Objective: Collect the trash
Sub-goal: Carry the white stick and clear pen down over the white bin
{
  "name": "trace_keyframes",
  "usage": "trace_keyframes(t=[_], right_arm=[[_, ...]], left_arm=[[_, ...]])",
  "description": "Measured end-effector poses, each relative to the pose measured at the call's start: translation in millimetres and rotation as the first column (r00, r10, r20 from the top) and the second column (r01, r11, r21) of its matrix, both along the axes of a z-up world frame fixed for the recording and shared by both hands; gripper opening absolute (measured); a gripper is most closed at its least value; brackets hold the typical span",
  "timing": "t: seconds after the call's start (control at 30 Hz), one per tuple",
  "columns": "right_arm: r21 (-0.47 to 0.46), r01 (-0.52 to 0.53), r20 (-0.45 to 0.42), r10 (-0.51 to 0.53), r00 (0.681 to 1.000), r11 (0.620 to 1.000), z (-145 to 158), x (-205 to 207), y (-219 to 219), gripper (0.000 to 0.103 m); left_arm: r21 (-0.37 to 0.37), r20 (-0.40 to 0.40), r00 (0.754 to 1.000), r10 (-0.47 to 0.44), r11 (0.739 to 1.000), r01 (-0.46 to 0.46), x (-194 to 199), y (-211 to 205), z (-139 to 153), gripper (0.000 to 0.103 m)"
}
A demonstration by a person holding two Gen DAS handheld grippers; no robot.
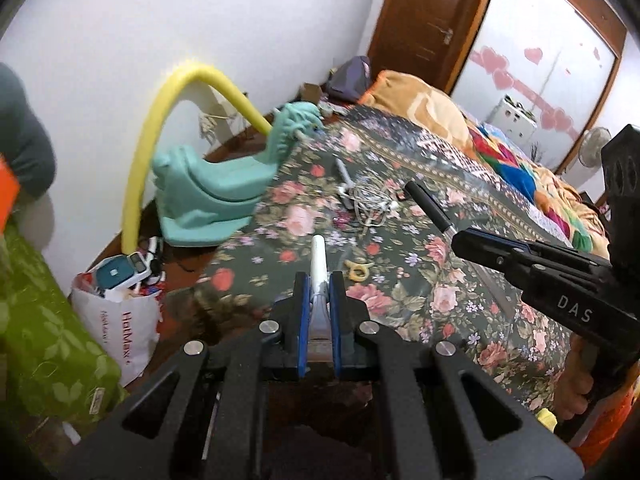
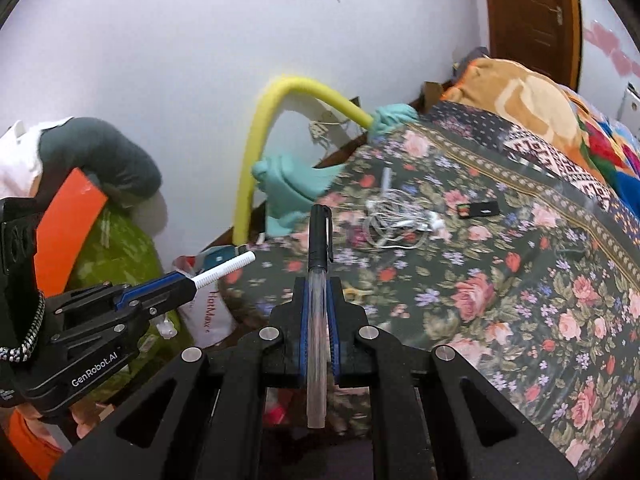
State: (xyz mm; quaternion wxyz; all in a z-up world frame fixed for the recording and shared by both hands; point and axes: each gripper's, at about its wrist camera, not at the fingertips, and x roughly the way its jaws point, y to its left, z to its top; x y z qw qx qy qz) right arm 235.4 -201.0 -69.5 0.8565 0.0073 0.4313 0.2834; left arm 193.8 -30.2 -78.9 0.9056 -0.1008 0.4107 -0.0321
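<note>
My left gripper (image 1: 319, 286) is shut on a white pen (image 1: 319, 258) that sticks out ahead of its blue pads, above the edge of the floral bedspread (image 1: 420, 240). My right gripper (image 2: 319, 286) is shut on a clear pen with a black cap (image 2: 320, 236), which points forward over the same bedspread (image 2: 500, 280). Each gripper shows in the other's view: the right one (image 1: 458, 236) at the right with the black pen (image 1: 428, 204), the left one (image 2: 192, 280) at the left with the white pen (image 2: 226, 269). A white earphone tangle (image 1: 372, 204) lies on the bed.
A white shopping bag (image 1: 120, 320) full of items stands on the floor left of the bed. Beside it are a teal plastic toy seat (image 1: 208, 200), a yellow foam tube (image 1: 168, 100) and a green floral bundle (image 1: 44, 340). A small yellow clip (image 1: 357, 268) and a black card (image 2: 480, 210) lie on the bedspread.
</note>
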Motion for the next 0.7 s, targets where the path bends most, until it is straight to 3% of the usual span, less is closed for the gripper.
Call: trace_keyframes(t=[0.4,0.7], right_arm=[[0.026,-0.143,0.029,0.142,0.989,0.989,16.8,-57.1,67.5,0.008],[-0.01,-0.27,0.006,0.27,0.963,0.963,3.5,-94.4,129.8,0.008]], left_arm=[[0.041,0.033,0.991,0.129,0.991,-0.13,-78.9,63.2,11.2,0.008],[0.031,-0.007,0.975,0.223,0.974,-0.222,-133.6,105.0,-11.9,0.008]])
